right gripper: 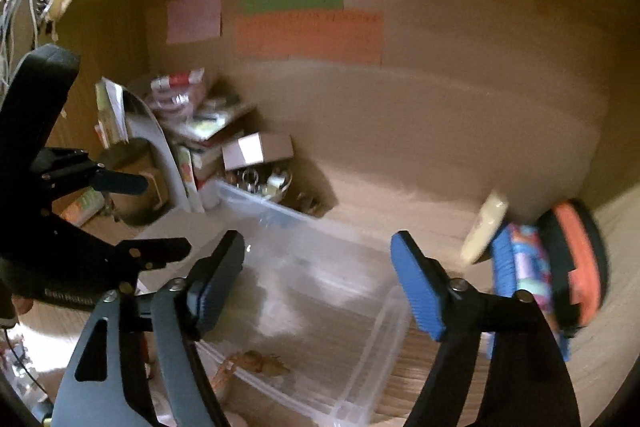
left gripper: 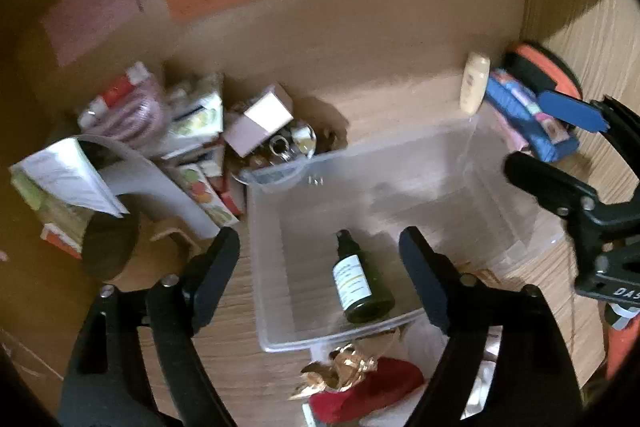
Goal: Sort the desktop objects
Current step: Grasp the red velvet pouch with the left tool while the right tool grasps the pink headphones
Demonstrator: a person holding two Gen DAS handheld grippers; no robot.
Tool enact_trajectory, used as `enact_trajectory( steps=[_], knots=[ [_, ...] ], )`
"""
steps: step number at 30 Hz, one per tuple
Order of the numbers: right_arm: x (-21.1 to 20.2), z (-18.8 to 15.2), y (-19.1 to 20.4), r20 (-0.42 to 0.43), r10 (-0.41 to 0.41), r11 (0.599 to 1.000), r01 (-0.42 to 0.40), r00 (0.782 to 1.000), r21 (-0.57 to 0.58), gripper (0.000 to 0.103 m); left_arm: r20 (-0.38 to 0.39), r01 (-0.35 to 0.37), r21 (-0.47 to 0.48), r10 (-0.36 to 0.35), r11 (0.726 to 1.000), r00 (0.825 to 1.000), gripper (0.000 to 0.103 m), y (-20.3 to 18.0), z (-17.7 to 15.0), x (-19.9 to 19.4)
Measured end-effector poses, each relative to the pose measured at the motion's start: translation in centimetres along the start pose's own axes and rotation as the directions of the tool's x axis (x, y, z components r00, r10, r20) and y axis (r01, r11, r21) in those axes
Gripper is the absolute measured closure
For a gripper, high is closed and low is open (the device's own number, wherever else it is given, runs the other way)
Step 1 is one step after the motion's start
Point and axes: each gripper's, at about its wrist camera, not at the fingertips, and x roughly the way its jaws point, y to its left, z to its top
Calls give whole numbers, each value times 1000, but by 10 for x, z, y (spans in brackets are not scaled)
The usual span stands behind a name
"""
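One item is already lying sorted, and the work is sitting between placements, judging by both claws hanging empty over the clear bin (left gripper: 280, 307); the next move is calling for a fresh pick from the clutter, most likely the heap in the left half of the left wrist view.

Going left to right in that view: a curved white sheet (left gripper: 160, 183) and small cartons (left gripper: 200, 123) are crowding the left middle of the frame; a pale box (left gripper: 264, 119) is leaning at centre-left just above the bin's far corner; the left gripper (left gripper: 320, 247) is standing wide apart at lower centre, gripping nothing, its fingers framing a dark green bottle (left gripper: 362, 281) that is lying on its side on the bin floor, clear of both pads; a crumpled red and gold wrapper (left gripper: 360, 379) is sitting at the bottom edge, outside the bin's near wall; a cream tube (left gripper: 475, 83) and a blue packet (left gripper: 516, 107) are leaning at the upper right.

In the right wrist view the right gripper (right gripper: 318, 279) is likewise hanging released at lower centre, blue pads well apart, nothing between them, with the bin below; whichever claw goes next is needing a clean approach to one item without dragging its neighbours.
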Motion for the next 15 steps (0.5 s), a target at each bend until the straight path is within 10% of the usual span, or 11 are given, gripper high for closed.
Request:
enact_trajectory(
  steps=[15],
  knots=[
    [-78,-15,22,95,-48,999,49,994,-4,19,113,26,-103,-15,994,993,8,18,-47,-59]
  ],
)
